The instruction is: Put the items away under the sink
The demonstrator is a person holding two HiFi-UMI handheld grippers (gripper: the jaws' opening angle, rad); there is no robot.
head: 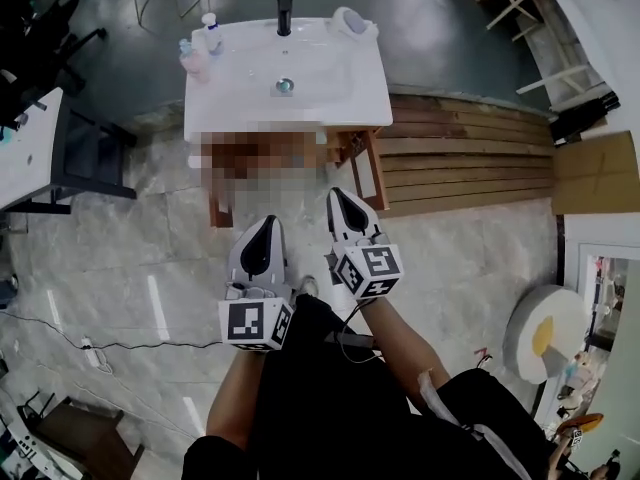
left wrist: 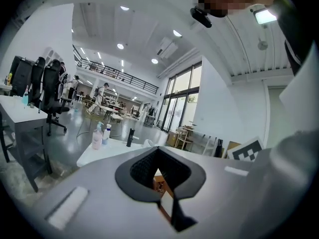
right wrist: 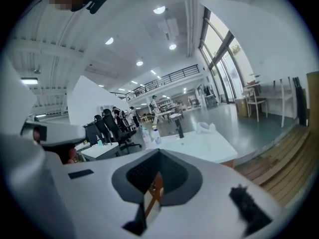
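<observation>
both clenched shut and empty: left gripper (head: 266, 226) and right gripper (head: 338, 198), held side by side in front of the sink (head: 340, 93). the pink bottle (head: 192, 56) and white pump bottle (head: 210, 33) stand on its back left corner, near the black faucet (head: 285, 13). can't tell what's in the wooden cabinet (head: 368, 173) underneath.

from where i stand, no word, number or brand can be read anywhere in the room. the cubes on the left gripper (head: 268, 224) and the right gripper (head: 340, 200) carry only black-and-white square patterns, not writing. the bottles (head: 197, 48) on the sink (head: 330, 88) are too small for any label to be read.
</observation>
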